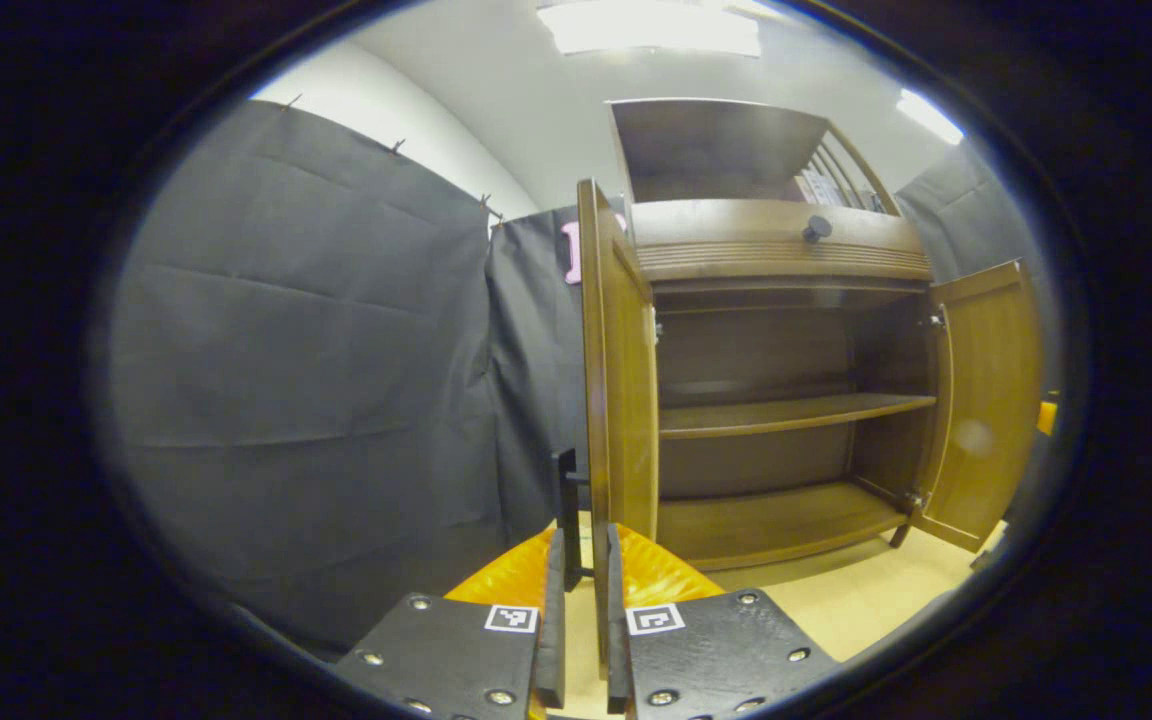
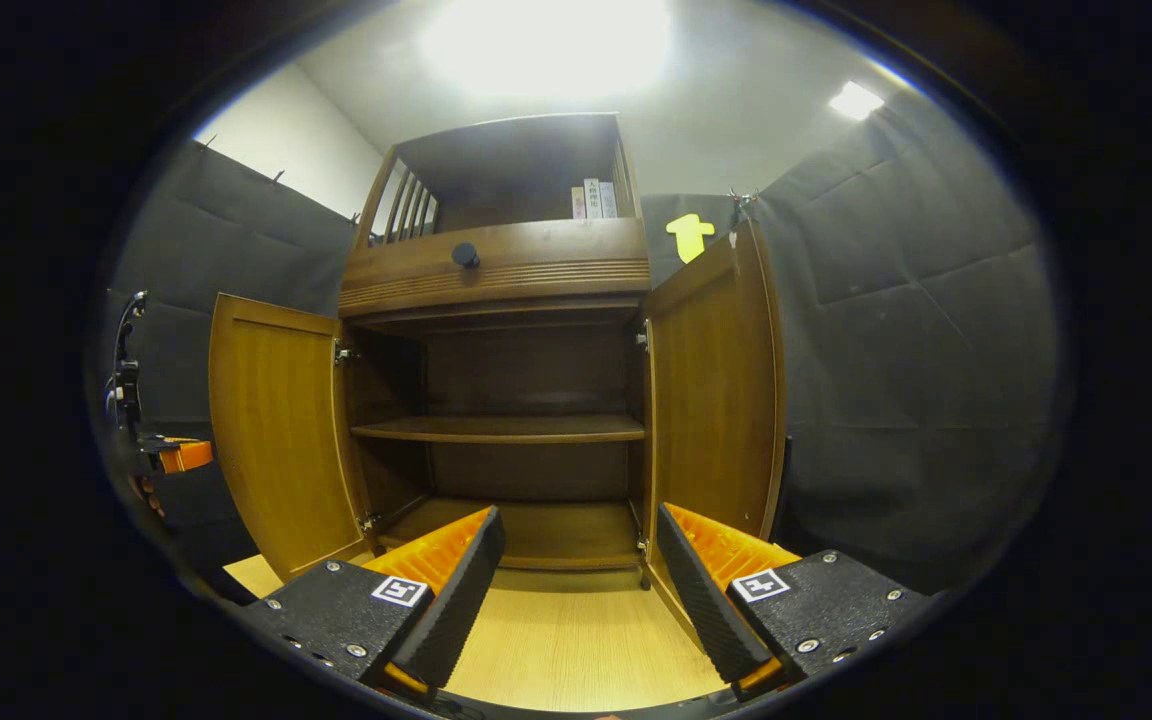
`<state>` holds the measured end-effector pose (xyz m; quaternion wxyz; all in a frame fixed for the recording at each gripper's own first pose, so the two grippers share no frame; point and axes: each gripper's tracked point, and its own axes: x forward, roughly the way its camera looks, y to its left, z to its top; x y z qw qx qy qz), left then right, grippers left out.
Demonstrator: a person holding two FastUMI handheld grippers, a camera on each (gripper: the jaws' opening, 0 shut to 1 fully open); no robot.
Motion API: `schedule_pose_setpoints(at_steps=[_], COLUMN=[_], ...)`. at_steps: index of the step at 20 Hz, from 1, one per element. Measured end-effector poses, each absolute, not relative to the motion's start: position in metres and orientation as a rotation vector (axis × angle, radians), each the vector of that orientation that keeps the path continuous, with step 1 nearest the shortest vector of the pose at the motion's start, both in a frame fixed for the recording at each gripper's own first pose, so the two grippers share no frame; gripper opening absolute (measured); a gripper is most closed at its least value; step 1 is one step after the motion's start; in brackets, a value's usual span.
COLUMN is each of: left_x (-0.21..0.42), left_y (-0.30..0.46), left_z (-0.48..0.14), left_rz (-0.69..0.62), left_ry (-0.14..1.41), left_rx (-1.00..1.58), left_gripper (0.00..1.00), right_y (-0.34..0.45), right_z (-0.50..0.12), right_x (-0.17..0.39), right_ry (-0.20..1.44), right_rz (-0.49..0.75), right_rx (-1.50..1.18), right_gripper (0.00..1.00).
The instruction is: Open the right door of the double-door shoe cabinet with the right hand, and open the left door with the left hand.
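Observation:
The brown wooden shoe cabinet (image 2: 536,270) stands with both doors swung wide. In the left gripper view I see the left door (image 1: 631,400) almost edge-on, and its lower edge runs down between my left gripper's (image 1: 585,535) fingers, which are shut on it beside a black handle (image 1: 567,490). The right door (image 1: 986,400) hangs open at the far side. In the right gripper view my right gripper (image 2: 578,518) is open and holds nothing, in front of the cabinet's bottom shelf (image 2: 536,530). The right door (image 2: 716,400) is just to its right and the left door (image 2: 276,440) to its left.
Black cloth walls (image 1: 316,350) close in on both sides. A middle shelf (image 2: 506,428) crosses the bare interior, and a dark knob (image 2: 465,255) sits on the drawer front above. Books (image 2: 593,200) stand in the top compartment. The floor (image 2: 576,640) is light wood.

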<state>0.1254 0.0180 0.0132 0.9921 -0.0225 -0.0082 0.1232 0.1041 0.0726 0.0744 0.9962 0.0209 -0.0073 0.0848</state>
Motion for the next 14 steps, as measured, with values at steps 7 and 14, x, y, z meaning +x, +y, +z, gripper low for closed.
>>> schedule_pose_setpoints(at_steps=[7,14], left_x=[0.110,0.087], left_y=[0.000,-0.015], left_z=[0.016,0.016], left_rz=[0.213,0.187], left_ry=[-0.020,-0.024], left_rx=[-0.077,-0.069], left_gripper=[0.17,0.22], right_y=[0.056,0.051], right_z=[0.082,0.082], right_x=[0.075,0.041], right_ry=[-0.017,-0.020], right_rz=[0.156,0.157], right_rx=[0.071,0.074], right_gripper=[0.94,0.94])
